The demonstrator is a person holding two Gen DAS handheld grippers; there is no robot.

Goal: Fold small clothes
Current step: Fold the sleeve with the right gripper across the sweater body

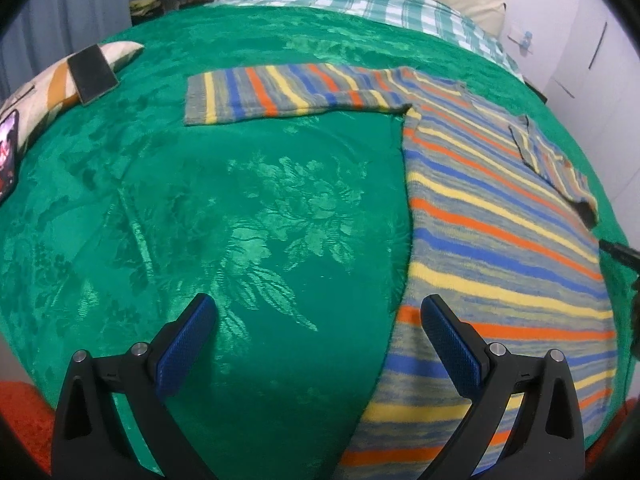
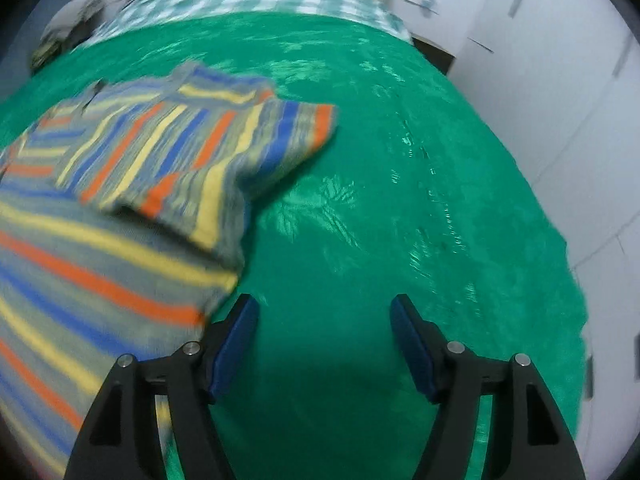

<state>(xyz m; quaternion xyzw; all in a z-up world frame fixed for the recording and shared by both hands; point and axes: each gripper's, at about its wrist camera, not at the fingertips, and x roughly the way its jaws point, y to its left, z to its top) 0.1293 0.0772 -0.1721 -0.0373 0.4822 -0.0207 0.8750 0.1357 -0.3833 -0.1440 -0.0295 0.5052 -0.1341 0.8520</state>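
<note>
Both tools, left (image 1: 316,344) and right (image 2: 324,340), gape empty over my bed (image 1: 260,200), sweater (image 1: 500,232) at right of frame; grabbing its folded sleeve (image 2: 224,152) carelessly could undo it.

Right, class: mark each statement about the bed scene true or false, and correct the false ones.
1. The striped sweater lies on a green bedspread. True.
2. The left claw is clamped on the sweater's hem. False: its jaws stand open, nothing between them.
3. One sleeve lies stretched out flat. True.
4. The other sleeve is also stretched out flat. False: it is folded in over the body.
5. The right claw holds a phone. False: it is open and empty over the bedspread.
</note>
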